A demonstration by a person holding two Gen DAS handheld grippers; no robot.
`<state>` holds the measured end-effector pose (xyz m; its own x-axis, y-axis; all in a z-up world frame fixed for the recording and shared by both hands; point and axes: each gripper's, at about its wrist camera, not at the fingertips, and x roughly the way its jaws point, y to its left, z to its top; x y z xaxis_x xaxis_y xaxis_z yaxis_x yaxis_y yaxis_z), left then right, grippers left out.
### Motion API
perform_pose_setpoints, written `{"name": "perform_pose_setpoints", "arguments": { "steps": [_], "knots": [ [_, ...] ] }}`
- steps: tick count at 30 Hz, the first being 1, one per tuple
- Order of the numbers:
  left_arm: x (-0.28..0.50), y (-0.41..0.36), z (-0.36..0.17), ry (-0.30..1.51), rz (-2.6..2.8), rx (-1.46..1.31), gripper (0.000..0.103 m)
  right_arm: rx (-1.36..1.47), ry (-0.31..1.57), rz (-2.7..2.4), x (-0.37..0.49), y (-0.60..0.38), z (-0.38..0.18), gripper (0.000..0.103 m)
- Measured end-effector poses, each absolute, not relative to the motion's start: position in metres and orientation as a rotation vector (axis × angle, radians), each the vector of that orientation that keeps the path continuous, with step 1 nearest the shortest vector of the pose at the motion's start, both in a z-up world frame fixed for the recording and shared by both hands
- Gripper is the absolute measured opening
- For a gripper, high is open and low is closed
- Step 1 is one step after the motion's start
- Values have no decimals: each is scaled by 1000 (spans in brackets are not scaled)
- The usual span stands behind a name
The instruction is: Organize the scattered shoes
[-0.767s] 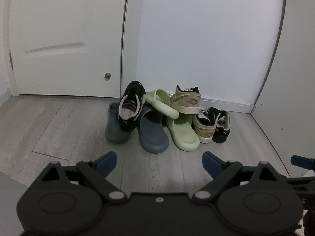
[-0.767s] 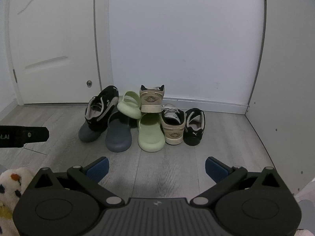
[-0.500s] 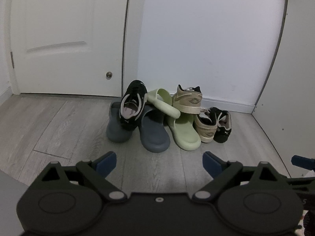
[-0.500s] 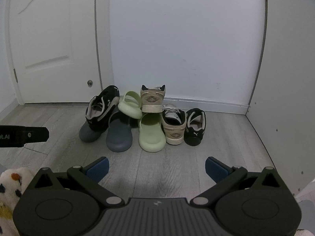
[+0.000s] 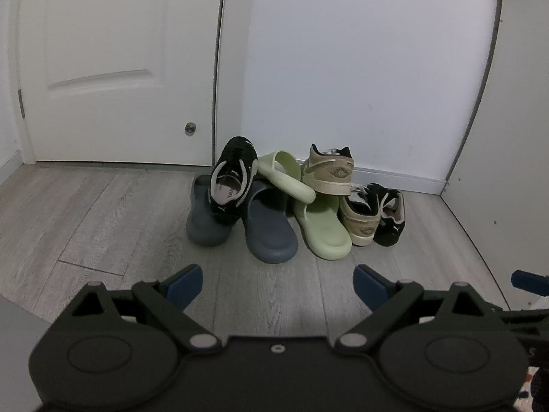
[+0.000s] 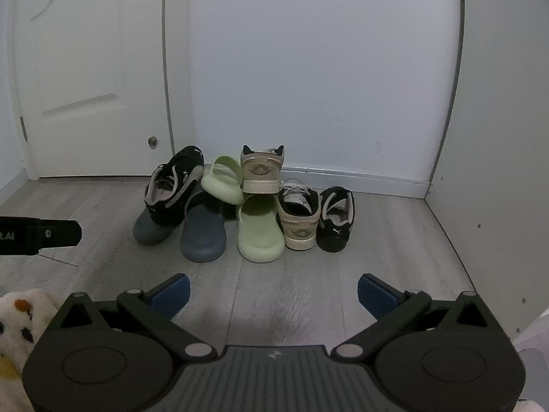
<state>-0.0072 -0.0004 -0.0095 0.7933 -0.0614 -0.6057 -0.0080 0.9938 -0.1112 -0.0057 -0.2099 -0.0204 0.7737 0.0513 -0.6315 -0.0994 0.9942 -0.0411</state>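
Grey slides [image 5: 271, 230] toes toward camera

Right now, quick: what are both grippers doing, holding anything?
Left gripper: open, jaws spread wide, holding nothing, short of the shoe pile.
Right gripper: open, jaws spread wide, holding nothing.

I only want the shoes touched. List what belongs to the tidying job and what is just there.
Job:
black sneakers, one propped, one flat
tan sneakers
green slides
grey-blue slides

Just there:
door
spotted fluffy thing, left edge of right view
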Motion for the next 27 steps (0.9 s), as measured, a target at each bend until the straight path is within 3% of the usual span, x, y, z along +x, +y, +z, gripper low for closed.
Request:
{"name": "perform_pose_setpoints", "arguments": {
  "steps": [27],
  "knots": [
    [-15,3,-7,645,-75,-133,96,-92,671,23,-14,-209,-18,103]
  ]
}}
